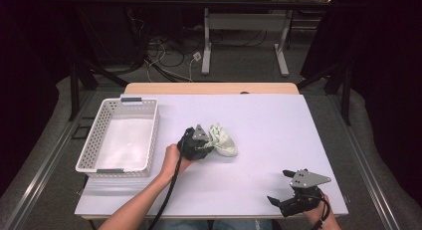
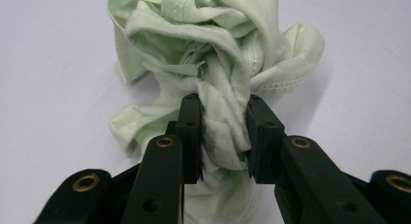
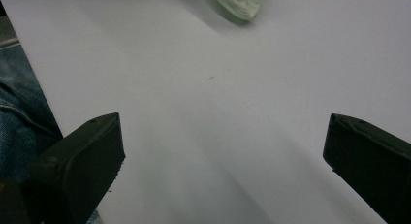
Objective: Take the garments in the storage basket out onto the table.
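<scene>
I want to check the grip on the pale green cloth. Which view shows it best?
The left gripper view: the pale green cloth is close up, its bunched folds pinched between the left gripper. The high view shows a small bundle beside the gripper; the right gripper view catches an edge.

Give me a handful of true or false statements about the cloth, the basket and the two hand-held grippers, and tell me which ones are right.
1. The left hand-held gripper is shut on the pale green cloth. True.
2. The cloth lies inside the white basket. False: it lies on the table, to the right of the basket.
3. The right hand-held gripper has its jaws spread with nothing between them. True.
4. The right hand-held gripper is at the table's far left corner. False: it sits near the front right corner.
5. The basket holds folded clothes. False: nothing shows inside it.
</scene>
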`<state>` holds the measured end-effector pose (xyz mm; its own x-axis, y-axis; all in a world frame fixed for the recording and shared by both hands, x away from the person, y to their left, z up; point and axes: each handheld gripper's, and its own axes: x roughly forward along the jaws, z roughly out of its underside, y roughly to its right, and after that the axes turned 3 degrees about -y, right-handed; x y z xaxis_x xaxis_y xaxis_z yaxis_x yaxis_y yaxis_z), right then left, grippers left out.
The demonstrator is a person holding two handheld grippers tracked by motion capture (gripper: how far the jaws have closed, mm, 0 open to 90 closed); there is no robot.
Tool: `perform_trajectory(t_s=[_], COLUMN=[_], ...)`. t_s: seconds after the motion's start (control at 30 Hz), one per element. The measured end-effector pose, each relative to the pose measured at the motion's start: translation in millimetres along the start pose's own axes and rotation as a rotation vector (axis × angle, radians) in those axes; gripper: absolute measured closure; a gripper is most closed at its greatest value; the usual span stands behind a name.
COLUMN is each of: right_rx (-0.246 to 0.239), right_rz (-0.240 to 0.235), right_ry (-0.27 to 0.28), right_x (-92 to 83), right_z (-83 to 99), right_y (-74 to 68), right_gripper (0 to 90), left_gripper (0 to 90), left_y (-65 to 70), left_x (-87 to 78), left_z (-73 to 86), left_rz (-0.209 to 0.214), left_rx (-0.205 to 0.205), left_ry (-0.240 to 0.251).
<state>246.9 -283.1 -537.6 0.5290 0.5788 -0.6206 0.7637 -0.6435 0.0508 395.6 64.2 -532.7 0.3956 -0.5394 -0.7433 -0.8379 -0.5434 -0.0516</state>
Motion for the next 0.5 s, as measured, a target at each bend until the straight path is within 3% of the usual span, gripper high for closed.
perform_trajectory(t_s=[0.5], right_rx=[0.002], right_rz=[0.0], right_ry=[-0.002], right_x=[-0.4], right_z=[0.3], right_y=[-0.2], right_gripper=[0.6], left_gripper=[70.3], left_y=[-2.1], left_x=[18.1], left_z=[0.1], left_rz=[-0.008], left_rx=[-0.009], left_ry=[-0.025])
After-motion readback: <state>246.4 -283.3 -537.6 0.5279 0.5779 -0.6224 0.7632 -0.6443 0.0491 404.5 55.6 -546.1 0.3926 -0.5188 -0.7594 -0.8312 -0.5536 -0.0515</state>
